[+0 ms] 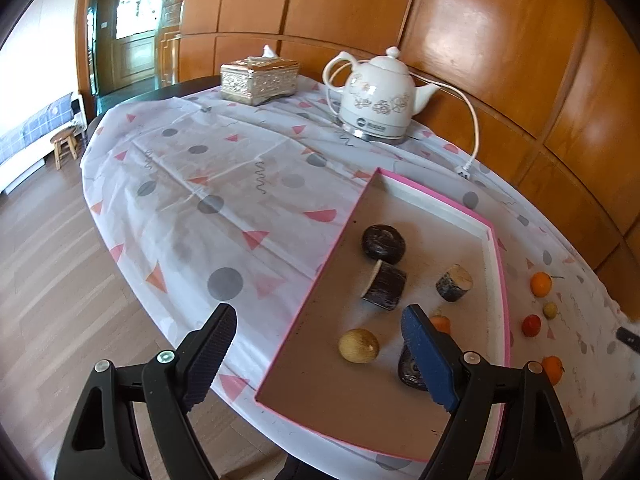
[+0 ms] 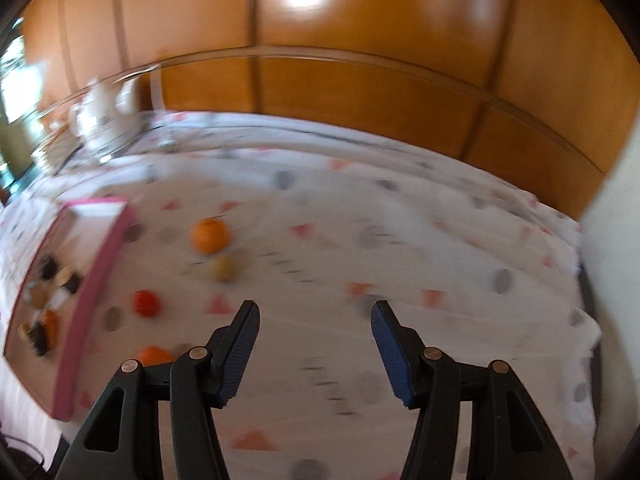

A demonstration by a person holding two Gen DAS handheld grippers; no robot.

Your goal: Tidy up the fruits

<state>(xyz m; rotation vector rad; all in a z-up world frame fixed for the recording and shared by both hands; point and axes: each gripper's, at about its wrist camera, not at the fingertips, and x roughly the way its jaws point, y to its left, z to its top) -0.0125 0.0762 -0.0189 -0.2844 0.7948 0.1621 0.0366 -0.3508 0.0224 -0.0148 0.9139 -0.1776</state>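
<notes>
Fruit lay split across the patterned tablecloth (image 2: 400,240): some already sat inside the pink-rimmed tray (image 1: 505,280), while four pieces remained loose just beyond its right wall, among them a large orange (image 2: 210,235) and a small red fruit (image 2: 146,303). Both tools were spread wide and empty; the right gripper (image 2: 316,326) hung nearer, with the loose fruit ahead and to its left, while the left gripper (image 1: 318,338) hovered over the tray's near end.
</notes>
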